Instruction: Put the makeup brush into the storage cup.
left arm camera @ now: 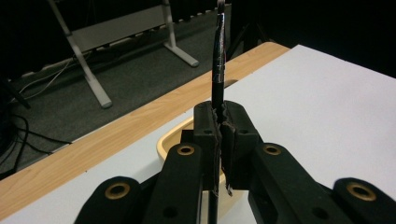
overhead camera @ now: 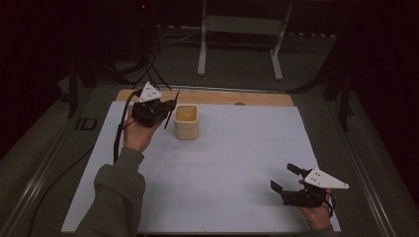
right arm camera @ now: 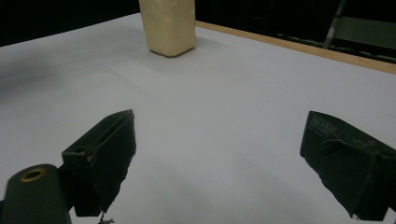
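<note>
A thin black pen (overhead camera: 171, 109) stands nearly upright in my left gripper (overhead camera: 167, 106), whose jaws are shut on its lower part. In the left gripper view the pen (left arm camera: 219, 60) rises from between the closed pads of the left gripper (left arm camera: 221, 122), and its lower end pokes out beneath them. A cream cup (overhead camera: 187, 121) sits just right of that gripper; its rim (left arm camera: 173, 135) shows behind the jaws. My right gripper (overhead camera: 283, 177) rests near the front right of the table, open and holding nothing. In its own view the right gripper (right arm camera: 222, 140) faces the distant cup (right arm camera: 169, 25).
A white mat (overhead camera: 232, 158) covers the wooden table (overhead camera: 257, 98), whose far edge shows as a bare strip. A white metal stand (overhead camera: 242, 29) is on the floor beyond the table. Cables (overhead camera: 118, 133) trail from the left gripper off the left side.
</note>
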### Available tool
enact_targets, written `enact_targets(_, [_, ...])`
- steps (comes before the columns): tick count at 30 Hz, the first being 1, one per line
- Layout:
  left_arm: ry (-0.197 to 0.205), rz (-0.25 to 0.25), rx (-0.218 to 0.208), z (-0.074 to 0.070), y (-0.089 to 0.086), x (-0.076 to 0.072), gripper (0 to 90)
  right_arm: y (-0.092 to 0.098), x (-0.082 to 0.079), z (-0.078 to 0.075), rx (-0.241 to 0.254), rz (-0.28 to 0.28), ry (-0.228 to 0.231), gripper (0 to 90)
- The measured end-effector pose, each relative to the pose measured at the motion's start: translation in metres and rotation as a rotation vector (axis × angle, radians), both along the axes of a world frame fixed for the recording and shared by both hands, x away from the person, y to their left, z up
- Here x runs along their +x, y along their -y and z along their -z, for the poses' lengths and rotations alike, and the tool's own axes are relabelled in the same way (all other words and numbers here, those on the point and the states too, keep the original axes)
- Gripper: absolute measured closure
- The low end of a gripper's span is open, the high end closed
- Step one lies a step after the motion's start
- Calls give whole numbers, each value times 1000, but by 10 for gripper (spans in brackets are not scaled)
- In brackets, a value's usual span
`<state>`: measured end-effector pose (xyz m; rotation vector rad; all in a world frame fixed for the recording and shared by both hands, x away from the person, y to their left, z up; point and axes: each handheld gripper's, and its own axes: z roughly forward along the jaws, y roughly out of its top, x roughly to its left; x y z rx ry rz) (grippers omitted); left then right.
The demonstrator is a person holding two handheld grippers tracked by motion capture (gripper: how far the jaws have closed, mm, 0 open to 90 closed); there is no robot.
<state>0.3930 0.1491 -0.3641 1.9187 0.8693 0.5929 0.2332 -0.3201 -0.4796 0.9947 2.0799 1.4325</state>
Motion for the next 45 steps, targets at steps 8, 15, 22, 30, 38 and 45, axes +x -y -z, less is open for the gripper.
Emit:
enact_targets(8, [8, -2, -12, 0, 3, 3, 865, 0, 0, 0, 2, -1, 0, 104])
enact_targets(15, [14, -4, -18, -1, 5, 6, 865, 1, -1, -1, 4, -1, 5, 104])
enact_targets(22, [18, -10, -29, -2, 6, 11, 865, 1, -1, -1, 4, -2, 5, 104])
enact_targets(30, [21, -18, -37, -1, 8, 15, 865, 1, -2, -1, 6, 0, 6, 104])
enact_targets(38, [20, -26, -49, 1, 11, 20, 865, 1, -2, -1, 7, 0, 6, 104])
enact_targets(45, [18, -31, -59, 4, 14, 23, 865, 1, -2, -1, 6, 0, 5, 104])
